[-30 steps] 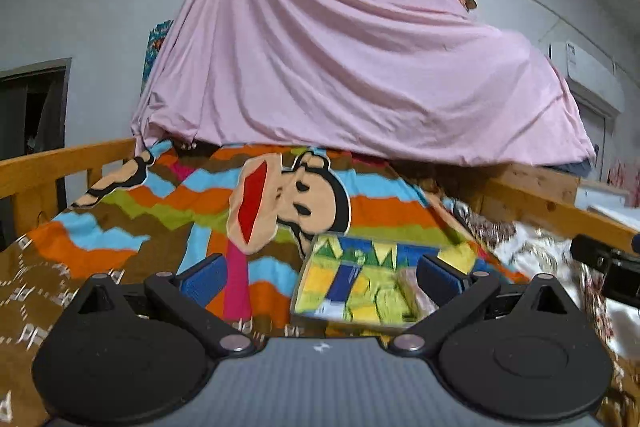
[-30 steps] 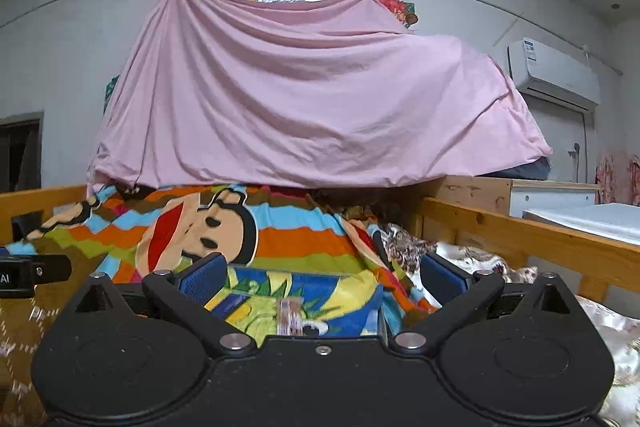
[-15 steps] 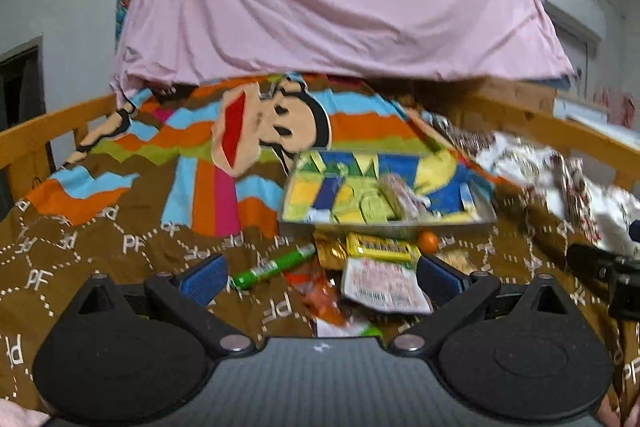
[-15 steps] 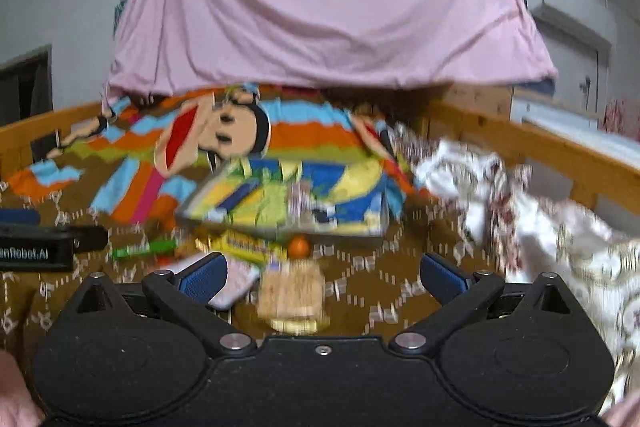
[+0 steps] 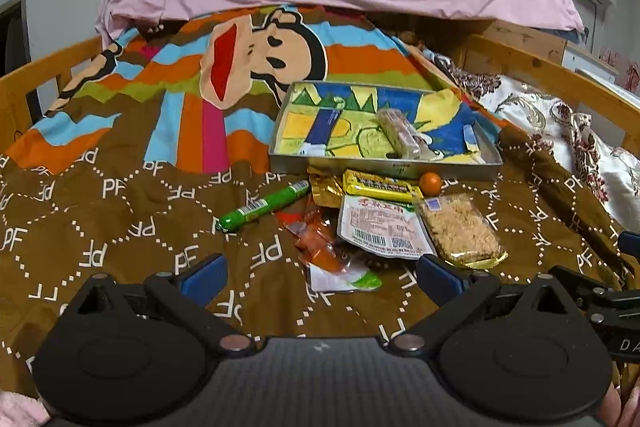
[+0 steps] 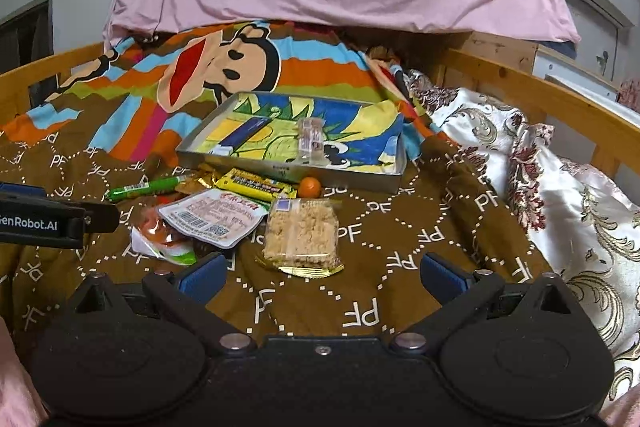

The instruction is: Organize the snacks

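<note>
Looking along your left tool [image 5: 320, 277], you see its two blue-padded fingers [image 5: 202, 277] spread wide with nothing between them, hovering above the brown blanket [image 5: 120, 227] on the bed. The snack pile lies just ahead of the tips: a white-and-green wrapper [image 5: 344, 277] nearest, between the fingers; an orange packet [image 5: 318, 247] just beyond it; a white labelled pouch [image 5: 380, 229] ahead and right of centre. A crumbly bar in clear wrap [image 5: 460, 227] lies just ahead of the right-hand finger. Farther on come a green stick [image 5: 264, 205] to the left, a yellow bar [image 5: 378, 185], a gold wrapper [image 5: 326, 189] and a small orange ball [image 5: 430, 183], all near the front wall of the metal tray [image 5: 384, 165]. One wrapped bar [image 5: 400, 135] lies inside the tray.

Along your right tool [image 6: 320, 277], the fingers [image 6: 444, 275] stand equally wide apart and hold nothing. The crumbly bar in clear wrap [image 6: 302, 235] lies just ahead, slightly left of centre. The white labelled pouch [image 6: 214, 217] and orange packet [image 6: 158, 229] lie ahead to the left, near the left-hand finger. The metal tray [image 6: 288, 171] sits well beyond, with the wrapped bar [image 6: 310, 139] inside. Your left tool's finger shows at the left edge.
</note>
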`<state>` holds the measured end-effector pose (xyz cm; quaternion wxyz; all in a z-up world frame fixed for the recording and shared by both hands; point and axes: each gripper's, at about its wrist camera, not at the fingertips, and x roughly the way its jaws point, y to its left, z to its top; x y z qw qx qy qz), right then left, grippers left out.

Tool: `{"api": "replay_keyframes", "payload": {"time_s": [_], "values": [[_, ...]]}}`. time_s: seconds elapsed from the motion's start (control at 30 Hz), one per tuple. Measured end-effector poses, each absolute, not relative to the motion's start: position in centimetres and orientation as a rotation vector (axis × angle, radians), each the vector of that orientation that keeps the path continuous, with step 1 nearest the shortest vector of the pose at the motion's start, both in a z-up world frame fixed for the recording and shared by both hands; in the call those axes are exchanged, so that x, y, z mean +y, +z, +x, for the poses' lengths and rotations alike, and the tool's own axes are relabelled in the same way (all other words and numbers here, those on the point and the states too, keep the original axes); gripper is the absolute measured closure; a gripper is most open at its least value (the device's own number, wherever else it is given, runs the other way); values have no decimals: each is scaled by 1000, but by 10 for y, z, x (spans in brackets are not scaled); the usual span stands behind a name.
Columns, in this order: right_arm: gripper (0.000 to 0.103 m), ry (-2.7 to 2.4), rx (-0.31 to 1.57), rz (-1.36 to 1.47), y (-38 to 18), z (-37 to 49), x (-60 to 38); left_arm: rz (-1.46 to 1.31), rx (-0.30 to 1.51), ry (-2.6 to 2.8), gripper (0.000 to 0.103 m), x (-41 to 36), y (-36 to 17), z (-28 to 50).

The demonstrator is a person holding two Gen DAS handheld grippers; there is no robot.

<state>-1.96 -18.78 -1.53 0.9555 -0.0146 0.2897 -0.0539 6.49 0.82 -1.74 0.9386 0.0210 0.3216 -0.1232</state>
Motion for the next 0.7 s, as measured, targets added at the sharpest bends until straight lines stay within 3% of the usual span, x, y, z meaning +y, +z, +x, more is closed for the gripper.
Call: {"api": "replay_keyframes", "payload": {"time_s": [0.5, 0.7], "values": [[1, -102, 655, -71, -44, 31, -185, 115, 711, -452, 1, -25, -26, 130], [1, -99, 633, -127, -59, 58, -178, 16, 808, -560, 1, -36, -41, 172]]}}
